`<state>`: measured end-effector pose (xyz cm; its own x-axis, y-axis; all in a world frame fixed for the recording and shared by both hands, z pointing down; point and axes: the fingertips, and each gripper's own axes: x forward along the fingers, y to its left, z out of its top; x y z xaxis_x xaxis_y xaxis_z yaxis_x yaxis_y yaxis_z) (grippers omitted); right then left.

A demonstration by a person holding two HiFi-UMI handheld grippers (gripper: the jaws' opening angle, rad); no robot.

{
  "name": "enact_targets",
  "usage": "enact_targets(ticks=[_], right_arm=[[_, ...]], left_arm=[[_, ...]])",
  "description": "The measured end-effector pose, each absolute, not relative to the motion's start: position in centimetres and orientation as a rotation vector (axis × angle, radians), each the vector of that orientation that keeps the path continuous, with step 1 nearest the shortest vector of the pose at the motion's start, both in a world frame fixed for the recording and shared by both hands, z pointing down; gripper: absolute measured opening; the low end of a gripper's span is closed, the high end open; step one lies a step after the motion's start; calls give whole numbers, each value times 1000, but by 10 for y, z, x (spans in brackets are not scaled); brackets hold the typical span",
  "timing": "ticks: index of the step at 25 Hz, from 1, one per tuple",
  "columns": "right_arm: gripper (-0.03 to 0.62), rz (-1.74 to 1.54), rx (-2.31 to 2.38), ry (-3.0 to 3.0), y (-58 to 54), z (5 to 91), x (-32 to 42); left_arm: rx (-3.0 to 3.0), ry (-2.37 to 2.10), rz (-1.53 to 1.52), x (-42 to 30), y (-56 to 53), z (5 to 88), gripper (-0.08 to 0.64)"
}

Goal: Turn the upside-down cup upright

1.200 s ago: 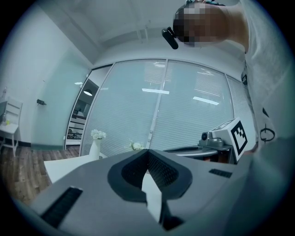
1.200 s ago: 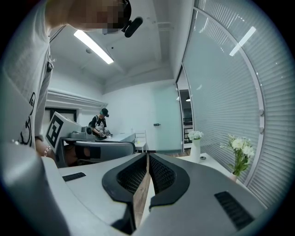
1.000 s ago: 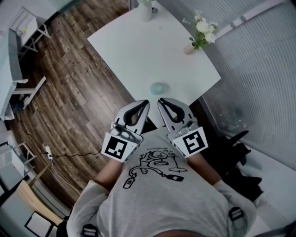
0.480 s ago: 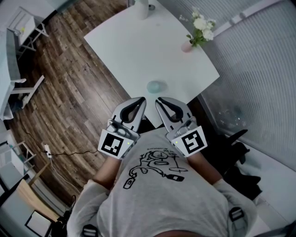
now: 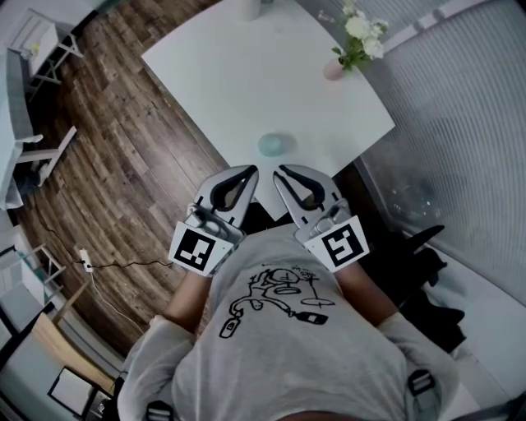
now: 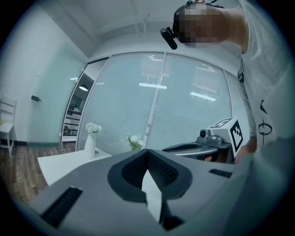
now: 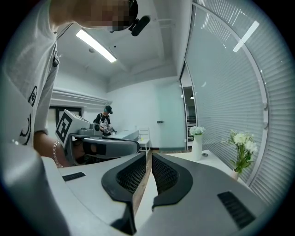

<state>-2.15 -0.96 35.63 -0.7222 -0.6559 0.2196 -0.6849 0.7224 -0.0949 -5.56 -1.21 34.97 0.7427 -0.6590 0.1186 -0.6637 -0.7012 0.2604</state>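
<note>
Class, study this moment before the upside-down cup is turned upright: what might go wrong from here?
1. The cup sits toward the near corner of the white table; a clumsy nudge might slide it onto the wood floor.
2. The left gripper and right gripper are both shut and empty; arriving so, they would likely bump the cup rather than grasp it.

Cup (image 5: 275,145) is too small and blurry in head view to tell which end is up. White vase (image 5: 249,6) is clipped by the top edge. Table (image 5: 246,74) near corner is hidden behind left gripper (image 5: 251,170) and right gripper (image 5: 279,172).
</note>
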Motion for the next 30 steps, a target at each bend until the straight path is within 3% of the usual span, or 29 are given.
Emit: enact_targets(ticks=[12, 16, 30], right_arm=[[49, 291, 1041, -2738, -19, 389, -8], [126, 298, 1006, -2736, -25, 405, -3], [201, 306, 945, -2703, -39, 457, -4]], left_arm=[[2662, -1020, 63, -37, -18, 381, 3], [2661, -1017, 67, -29, -21, 396, 3], [2621, -1019, 105, -26, -29, 445, 3]])
